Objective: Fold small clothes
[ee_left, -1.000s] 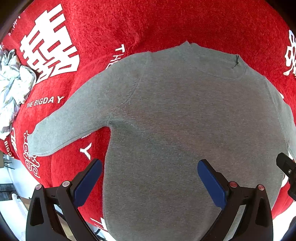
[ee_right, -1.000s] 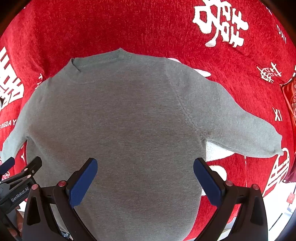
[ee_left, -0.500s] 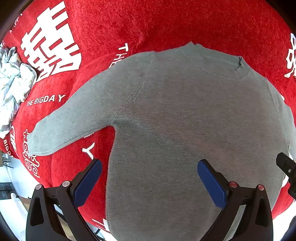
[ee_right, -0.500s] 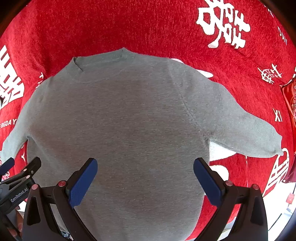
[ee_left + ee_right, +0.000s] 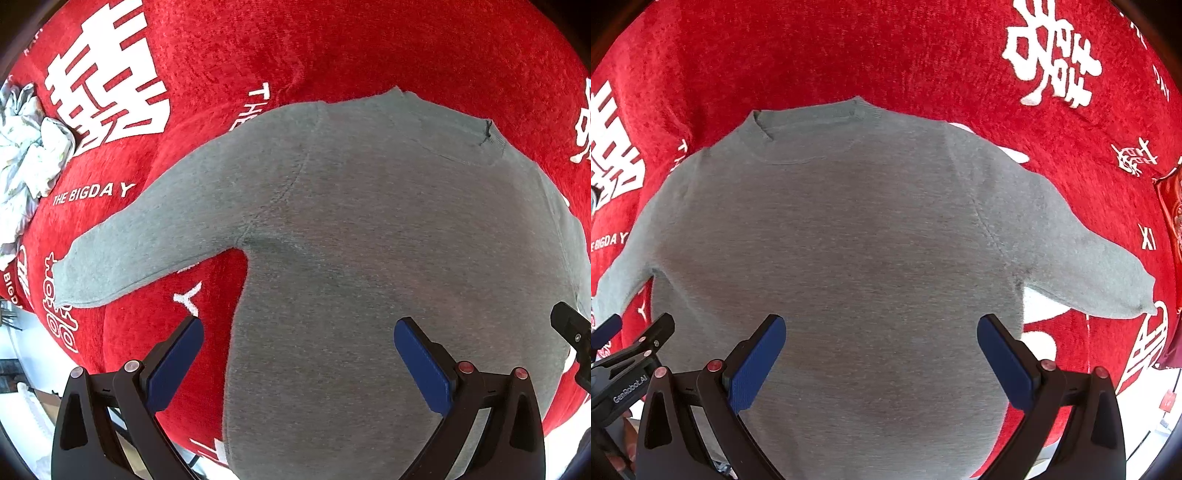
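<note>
A grey sweater [image 5: 369,258] lies flat on the red cloth [image 5: 258,44], collar pointing away, hem toward me. My left gripper [image 5: 297,354] and right gripper [image 5: 881,350] hover wide apart, empty.

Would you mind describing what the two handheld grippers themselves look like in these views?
Both match: the left gripper and right gripper have black, angular plastic arms with triangular cut-outs, red-centred round fasteners at the joints, and flat blue ribbed pads lining the fingers. In the right wrist view, the left gripper's body at the lower left carries white "GenRobot.AI" lettering. No cables or sleeves can be made out.

sweater [image 5: 369,258] slightly lower in both views
</note>
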Tool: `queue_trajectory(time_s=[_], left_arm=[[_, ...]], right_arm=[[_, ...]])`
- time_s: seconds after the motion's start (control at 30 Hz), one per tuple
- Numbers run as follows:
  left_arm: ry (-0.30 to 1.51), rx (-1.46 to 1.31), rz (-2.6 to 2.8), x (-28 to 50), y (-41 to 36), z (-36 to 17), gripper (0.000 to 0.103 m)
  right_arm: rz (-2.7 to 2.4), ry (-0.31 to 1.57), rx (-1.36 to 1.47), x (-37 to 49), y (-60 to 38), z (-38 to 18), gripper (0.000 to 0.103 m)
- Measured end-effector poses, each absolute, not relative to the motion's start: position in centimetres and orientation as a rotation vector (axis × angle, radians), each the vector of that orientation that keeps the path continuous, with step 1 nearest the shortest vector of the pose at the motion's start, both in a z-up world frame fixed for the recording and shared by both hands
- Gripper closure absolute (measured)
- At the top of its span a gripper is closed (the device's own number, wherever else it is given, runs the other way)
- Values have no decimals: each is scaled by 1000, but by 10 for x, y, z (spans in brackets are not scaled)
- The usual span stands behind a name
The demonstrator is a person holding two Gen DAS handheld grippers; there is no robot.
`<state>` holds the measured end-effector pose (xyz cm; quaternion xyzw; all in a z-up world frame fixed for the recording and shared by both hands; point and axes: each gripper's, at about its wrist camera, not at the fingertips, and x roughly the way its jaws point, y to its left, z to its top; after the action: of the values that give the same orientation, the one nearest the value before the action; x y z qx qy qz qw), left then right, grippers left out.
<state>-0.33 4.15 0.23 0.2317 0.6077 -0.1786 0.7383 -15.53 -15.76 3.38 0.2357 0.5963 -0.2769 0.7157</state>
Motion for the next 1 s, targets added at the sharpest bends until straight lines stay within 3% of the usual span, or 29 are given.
queue_trajectory(time_s=[0.4, 0.6, 0.8, 1.0], left_arm=[[1394, 292, -373, 26, 103, -7, 0], [1401, 98, -305, 61, 177, -16, 0], [1348, -112, -189, 95, 273, -33, 0], [1354, -338, -135, 126, 343, -73, 0]], right_arm=[[-361, 1229, 660, -121, -119, 33, 0], [-147, 1213, 709, -88, -79, 30, 0], [89, 1311, 670, -62, -16, 17, 0], [126, 1372, 635, -51, 15, 1, 0]])
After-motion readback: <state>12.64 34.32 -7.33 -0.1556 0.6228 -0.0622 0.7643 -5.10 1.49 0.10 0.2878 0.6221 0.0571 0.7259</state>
